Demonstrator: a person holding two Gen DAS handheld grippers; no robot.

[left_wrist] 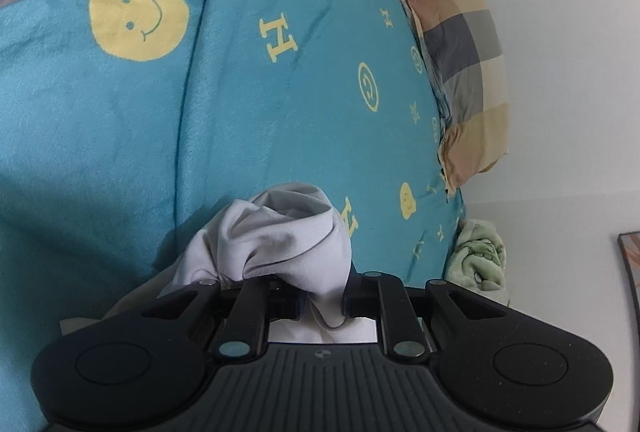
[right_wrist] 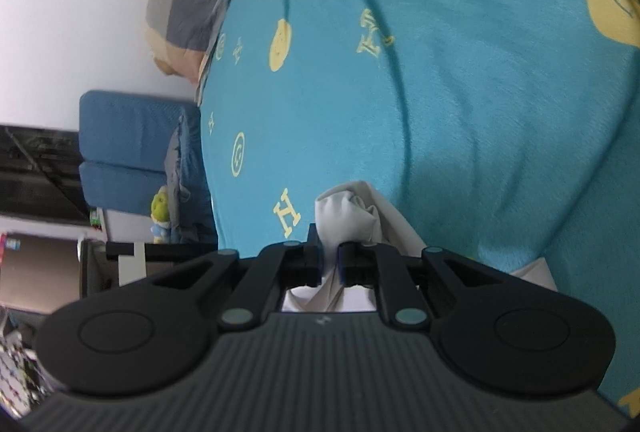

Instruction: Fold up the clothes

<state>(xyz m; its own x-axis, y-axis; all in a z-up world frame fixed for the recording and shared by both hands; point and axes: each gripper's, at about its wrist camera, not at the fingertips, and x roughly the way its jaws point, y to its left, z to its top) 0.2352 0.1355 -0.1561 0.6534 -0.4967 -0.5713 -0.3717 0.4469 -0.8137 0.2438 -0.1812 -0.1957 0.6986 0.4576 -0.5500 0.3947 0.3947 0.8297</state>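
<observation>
Holding a white garment [left_wrist: 280,236] pinched in both grippers above a turquoise smiley-print blanket [left_wrist: 120,120] on a bed.

Left gripper [left_wrist: 322,302] and right gripper [right_wrist: 329,262] are each clamped on a bunched wad of the cloth. This looks like the lift-and-spread step; next the cloth likely needs pulling taut between the hands and laying flat. A checked pillow [left_wrist: 464,68] lies beside the wall.

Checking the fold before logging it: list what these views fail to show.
- White garment: what kind it is; left wrist view, bunched, hidden below the left gripper.
- White garment: right wrist view, mostly behind the right gripper.
- Plaid pillow: cut off at top edge.
</observation>
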